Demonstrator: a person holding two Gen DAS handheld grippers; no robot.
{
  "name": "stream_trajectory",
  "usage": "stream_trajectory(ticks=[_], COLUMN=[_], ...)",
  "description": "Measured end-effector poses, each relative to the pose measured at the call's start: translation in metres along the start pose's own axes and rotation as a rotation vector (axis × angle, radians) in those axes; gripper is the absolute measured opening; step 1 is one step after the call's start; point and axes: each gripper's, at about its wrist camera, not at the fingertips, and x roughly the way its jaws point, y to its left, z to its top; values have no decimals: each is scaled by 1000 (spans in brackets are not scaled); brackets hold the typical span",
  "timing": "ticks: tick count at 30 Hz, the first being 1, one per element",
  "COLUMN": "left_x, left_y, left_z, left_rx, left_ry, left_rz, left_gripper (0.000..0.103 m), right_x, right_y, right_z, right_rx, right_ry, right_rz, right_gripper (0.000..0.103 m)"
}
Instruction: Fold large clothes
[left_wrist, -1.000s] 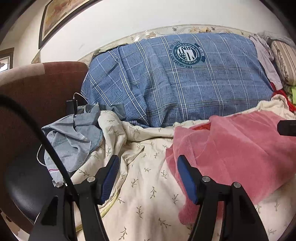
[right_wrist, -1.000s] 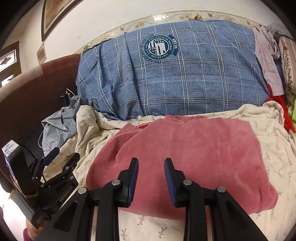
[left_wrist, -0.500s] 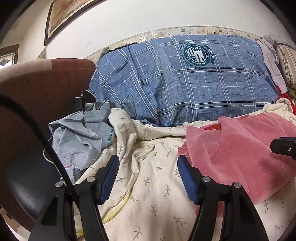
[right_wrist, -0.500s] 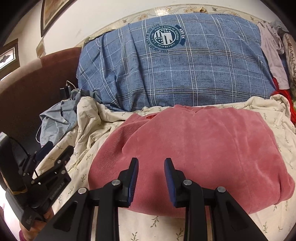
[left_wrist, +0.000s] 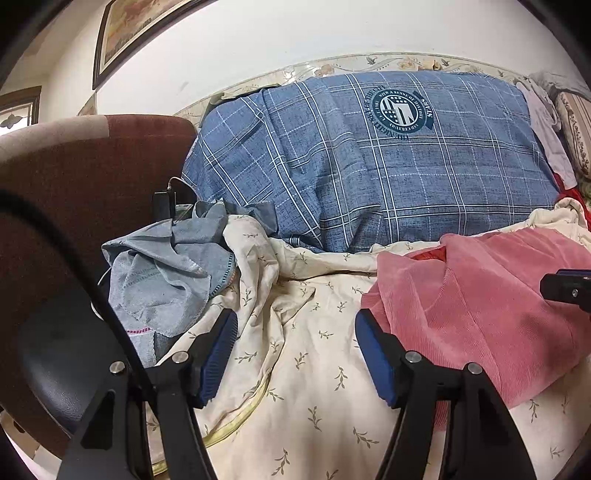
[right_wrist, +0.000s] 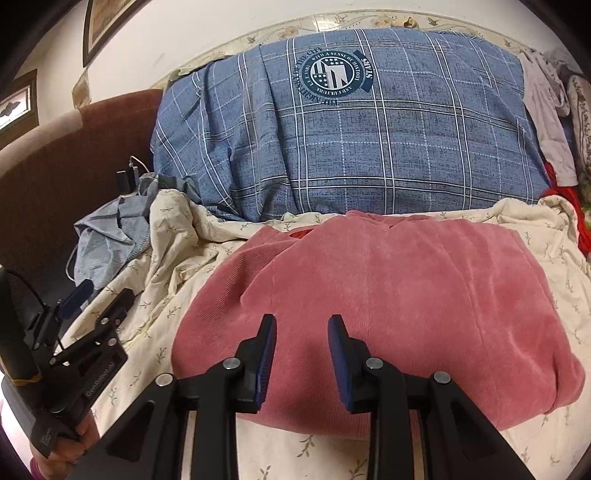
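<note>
Through my left wrist camera, my left gripper (left_wrist: 295, 354) fills the lower middle of the frame, jaws spread wide with nothing between them but the cream leaf-print sheet (left_wrist: 306, 369) below. The pink garment (left_wrist: 480, 306) lies at the right of the frame, its near left edge just past my right-hand pad, its bulk running off toward the right edge. At the far right edge a black tip of my other gripper pokes in over it. At centre left sits a crumpled grey-blue cloth (left_wrist: 166, 273), with the blue plaid cushion (left_wrist: 388, 166) across the top.

Through my right wrist camera, my right gripper (right_wrist: 302, 354) stands at lower centre, jaws narrowly parted and empty, both pads hanging over the near hem of the pink garment (right_wrist: 388, 295). The garment spreads across the middle of the frame, its long axis left to right, already looking doubled into a thick slab. My left gripper (right_wrist: 99, 306) shows at lower left, over the sheet and apart from the garment's left end.

I judge my right hand the nearer one: the cloth is straight ahead and below its pads, while my left must travel sideways to reach the left end.
</note>
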Motion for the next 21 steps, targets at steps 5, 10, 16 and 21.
stream_trajectory(ticks=[5, 10, 16, 21], left_x=[0, 2, 8, 13], left_y=[1, 4, 8, 11], left_z=[0, -1, -3, -5], left_rx=[0, -3, -9, -7], left_ry=[-5, -5, 3, 7], left_rz=[1, 2, 0, 6], left_gripper=[67, 67, 67, 67], right_x=[5, 11, 17, 36], right_y=[-7, -7, -2, -5], right_z=[7, 13, 14, 17], right_rx=[11, 7, -10, -5], right_ry=[12, 20, 25, 51], right_rz=[-4, -19, -35, -68], right_gripper=[33, 33, 33, 33])
